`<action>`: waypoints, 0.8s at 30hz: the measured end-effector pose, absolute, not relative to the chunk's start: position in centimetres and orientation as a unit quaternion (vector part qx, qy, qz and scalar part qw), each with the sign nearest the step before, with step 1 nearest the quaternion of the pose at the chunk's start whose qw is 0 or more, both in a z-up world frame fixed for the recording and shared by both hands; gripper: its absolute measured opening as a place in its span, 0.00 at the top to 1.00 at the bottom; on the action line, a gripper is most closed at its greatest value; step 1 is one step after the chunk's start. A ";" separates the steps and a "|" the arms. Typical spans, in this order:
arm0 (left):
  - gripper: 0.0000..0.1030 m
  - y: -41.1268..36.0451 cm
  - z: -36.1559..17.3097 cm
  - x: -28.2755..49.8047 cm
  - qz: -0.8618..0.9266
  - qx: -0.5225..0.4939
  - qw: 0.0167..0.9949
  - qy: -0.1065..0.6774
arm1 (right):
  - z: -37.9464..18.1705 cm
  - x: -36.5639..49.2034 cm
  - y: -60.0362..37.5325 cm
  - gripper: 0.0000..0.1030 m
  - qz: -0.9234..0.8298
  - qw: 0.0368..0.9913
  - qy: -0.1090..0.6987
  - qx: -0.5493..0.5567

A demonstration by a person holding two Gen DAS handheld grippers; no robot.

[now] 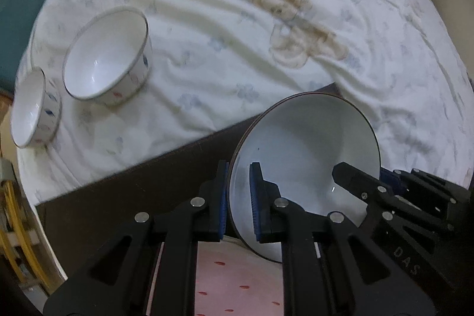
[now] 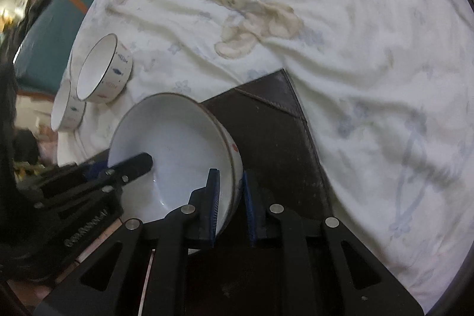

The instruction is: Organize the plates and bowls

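A large white bowl (image 1: 305, 156) with a dark rim is held tilted above a dark brown mat (image 1: 124, 197). My left gripper (image 1: 238, 197) is shut on its left rim, one finger inside and one outside. My right gripper (image 2: 231, 203) is shut on its right rim; the bowl (image 2: 174, 150) shows red marks on its outer wall there. Each gripper shows in the other's view, the right gripper (image 1: 385, 191) at the far rim and the left gripper (image 2: 97, 176) likewise. Two smaller patterned bowls (image 1: 106, 58) (image 1: 32, 108) stand on the cloth at the left.
A stained white floral cloth (image 1: 266, 19) covers the round table. The brown mat (image 2: 275, 132) lies on it near the front edge. A teal cushion (image 2: 50, 28) sits beyond the table at the left. Pink patterned fabric (image 1: 237, 280) lies below the grippers.
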State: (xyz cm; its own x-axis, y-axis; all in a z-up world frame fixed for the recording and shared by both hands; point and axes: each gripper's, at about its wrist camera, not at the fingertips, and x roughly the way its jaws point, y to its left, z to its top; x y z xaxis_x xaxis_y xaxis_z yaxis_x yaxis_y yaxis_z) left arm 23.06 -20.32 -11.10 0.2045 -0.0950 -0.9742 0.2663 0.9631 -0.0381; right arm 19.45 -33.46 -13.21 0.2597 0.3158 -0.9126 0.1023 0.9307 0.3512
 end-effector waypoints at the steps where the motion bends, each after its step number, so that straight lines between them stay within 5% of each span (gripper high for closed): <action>1: 0.90 -20.0 -10.5 22.7 -0.118 0.070 0.775 0.617 | -12.9 19.4 -33.5 0.81 0.070 0.778 0.600 0.175; 24: 0.90 -11.9 -4.0 14.6 -0.127 0.014 0.805 0.580 | -3.6 14.6 -28.3 0.81 0.129 0.831 0.526 0.128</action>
State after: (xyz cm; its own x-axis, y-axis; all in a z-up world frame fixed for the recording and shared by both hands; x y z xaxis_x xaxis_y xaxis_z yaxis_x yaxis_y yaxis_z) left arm 14.62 -11.95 -3.95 0.2962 -0.1877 -0.9365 0.2205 0.9675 -0.1241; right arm 14.55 -28.27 -3.61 0.4131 0.3490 -0.8412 -0.0788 0.9339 0.3487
